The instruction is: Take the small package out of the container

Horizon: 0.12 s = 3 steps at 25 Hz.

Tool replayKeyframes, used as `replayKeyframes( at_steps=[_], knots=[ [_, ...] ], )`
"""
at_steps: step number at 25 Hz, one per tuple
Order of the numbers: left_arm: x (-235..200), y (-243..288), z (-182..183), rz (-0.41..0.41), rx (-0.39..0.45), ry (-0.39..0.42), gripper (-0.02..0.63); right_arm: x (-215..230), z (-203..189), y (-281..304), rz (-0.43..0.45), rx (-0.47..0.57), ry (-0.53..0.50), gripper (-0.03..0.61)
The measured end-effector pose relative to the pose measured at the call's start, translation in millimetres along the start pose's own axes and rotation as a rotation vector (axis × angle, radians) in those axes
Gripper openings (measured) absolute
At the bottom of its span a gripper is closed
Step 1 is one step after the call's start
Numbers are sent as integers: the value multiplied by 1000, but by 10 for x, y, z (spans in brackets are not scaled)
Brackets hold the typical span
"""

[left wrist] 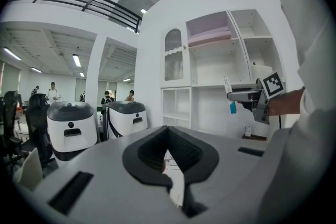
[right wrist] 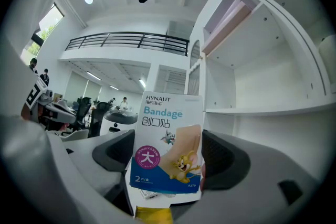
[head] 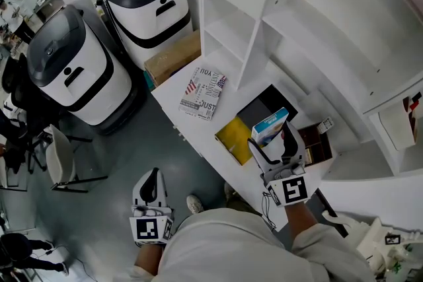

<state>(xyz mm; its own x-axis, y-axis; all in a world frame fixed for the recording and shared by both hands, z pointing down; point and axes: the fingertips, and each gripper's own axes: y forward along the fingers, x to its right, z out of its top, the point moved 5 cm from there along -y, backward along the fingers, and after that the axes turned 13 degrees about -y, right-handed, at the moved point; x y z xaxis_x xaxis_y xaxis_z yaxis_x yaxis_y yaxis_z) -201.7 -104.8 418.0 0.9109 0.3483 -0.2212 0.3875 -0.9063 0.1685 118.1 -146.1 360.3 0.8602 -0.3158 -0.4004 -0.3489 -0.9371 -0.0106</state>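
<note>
My right gripper [head: 272,144] is shut on a small blue-and-white bandage package [head: 269,127] and holds it upright above the white counter [head: 192,125]. In the right gripper view the package [right wrist: 168,144] stands between the two black pads of that gripper [right wrist: 165,168]. Just beyond it on the counter lie a black open box [head: 269,104] and a yellow flat piece [head: 234,140]. My left gripper [head: 153,181] hangs low over the floor, left of the counter. Its jaws [left wrist: 176,186] are shut with nothing between them.
A printed packet [head: 202,93] lies on the counter's left part, and a brown box [head: 317,146] sits right of my right gripper. White shelving [head: 228,30] rises behind. Two white-and-black bins [head: 73,66] [head: 149,0], a cardboard box [head: 173,56] and a chair [head: 56,155] stand on the floor.
</note>
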Motion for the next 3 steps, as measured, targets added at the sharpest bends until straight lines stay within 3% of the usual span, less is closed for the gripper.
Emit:
replayKeyframes(
  at_steps=[3],
  knots=[
    [-14, -9, 4, 3, -1, 1, 8, -14, -6, 1, 0, -3, 1, 400]
  ],
)
